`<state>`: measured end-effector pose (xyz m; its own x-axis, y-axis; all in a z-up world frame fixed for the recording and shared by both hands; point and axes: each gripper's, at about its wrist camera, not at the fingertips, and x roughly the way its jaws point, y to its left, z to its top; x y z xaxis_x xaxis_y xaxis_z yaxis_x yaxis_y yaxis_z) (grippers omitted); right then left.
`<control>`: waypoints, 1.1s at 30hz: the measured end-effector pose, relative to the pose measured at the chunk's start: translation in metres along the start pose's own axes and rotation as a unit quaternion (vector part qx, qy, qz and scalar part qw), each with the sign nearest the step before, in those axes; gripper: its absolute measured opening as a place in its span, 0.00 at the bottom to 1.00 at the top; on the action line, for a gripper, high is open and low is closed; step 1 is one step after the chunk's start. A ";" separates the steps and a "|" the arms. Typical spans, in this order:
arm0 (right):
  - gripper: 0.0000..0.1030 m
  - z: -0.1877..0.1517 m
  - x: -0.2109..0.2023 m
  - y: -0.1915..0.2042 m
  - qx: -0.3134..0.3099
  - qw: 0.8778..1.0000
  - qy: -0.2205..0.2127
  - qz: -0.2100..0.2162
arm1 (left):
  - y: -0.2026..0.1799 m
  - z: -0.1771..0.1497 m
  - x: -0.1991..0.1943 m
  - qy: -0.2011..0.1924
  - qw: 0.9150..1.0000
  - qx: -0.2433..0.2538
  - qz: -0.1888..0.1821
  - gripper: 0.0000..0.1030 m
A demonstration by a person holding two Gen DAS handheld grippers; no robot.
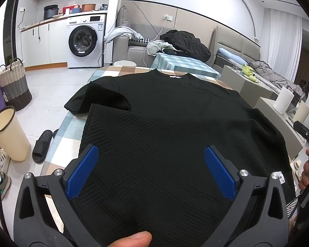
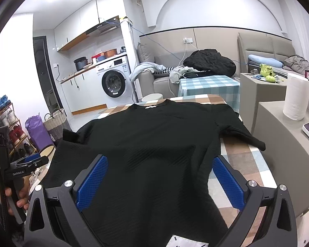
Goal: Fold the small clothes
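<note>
Black, with a raised herringbone weave, the T-shirt (image 1: 164,107) lies spread flat on the checked tablecloth (image 1: 76,127) in the left wrist view, collar toward the far edge, 1 short sleeve (image 1: 96,98) reaching the left edge. The left gripper (image 1: 151,160) hovers over the near hem, its 2 blue pads wide apart, pinching nothing.

In the right wrist view the shirt's other sleeve (image 2: 243,131) lies at the table's right edge. The right gripper (image 2: 160,174) is likewise spread above the fabric.

The black shirt (image 1: 164,127) was matt cloth with a ribbed zigzag weave; the table (image 2: 243,160) wore smooth checked cloth; the jaws carried rough blue pads.
</note>
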<state>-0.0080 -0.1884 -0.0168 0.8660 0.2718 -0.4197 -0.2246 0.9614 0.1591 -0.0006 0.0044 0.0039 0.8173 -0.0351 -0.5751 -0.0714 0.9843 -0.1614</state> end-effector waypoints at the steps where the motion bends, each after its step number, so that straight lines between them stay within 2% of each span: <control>1: 1.00 -0.001 -0.001 0.000 -0.002 1.000 -0.004 -0.005 | 0.000 0.000 -0.001 -0.001 1.000 0.001 0.000 0.99; 8: 1.00 0.003 0.010 -0.002 0.003 1.000 0.018 -0.006 | 0.003 0.005 -0.005 -0.010 1.000 0.003 0.001 0.99; 11: 1.00 0.009 0.010 -0.004 0.004 1.000 0.021 -0.020 | 0.002 0.009 -0.005 -0.011 1.000 0.006 -0.003 0.99; 16: 1.00 0.021 0.013 -0.010 0.037 0.999 0.035 -0.013 | 0.002 0.018 0.002 -0.007 1.000 0.018 0.002 0.99; 24: 1.00 0.033 0.016 -0.010 0.065 0.997 0.035 -0.023 | 0.005 0.033 0.009 -0.006 1.000 0.008 0.009 0.99; 28: 1.00 0.031 0.031 -0.019 0.109 0.991 0.079 -0.003 | 0.010 0.039 0.016 0.000 1.000 0.001 0.018 0.99; 29: 0.99 0.031 0.032 -0.021 0.116 0.990 0.082 -0.002 | 0.012 0.041 0.018 0.000 1.000 -0.002 0.020 0.99; 32: 0.84 0.032 0.039 -0.029 0.134 0.985 0.104 0.009 | 0.015 0.046 0.024 0.004 1.000 -0.007 0.020 0.99; 33: 0.82 0.032 0.042 -0.033 0.141 0.984 0.110 0.004 | 0.016 0.047 0.026 0.004 1.000 -0.009 0.021 0.99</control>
<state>0.0500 -0.2106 -0.0110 0.7407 0.3121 -0.5950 -0.0722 0.9174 0.3914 0.0468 0.0272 0.0240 0.8084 0.0047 -0.5886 -0.1154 0.9818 -0.1508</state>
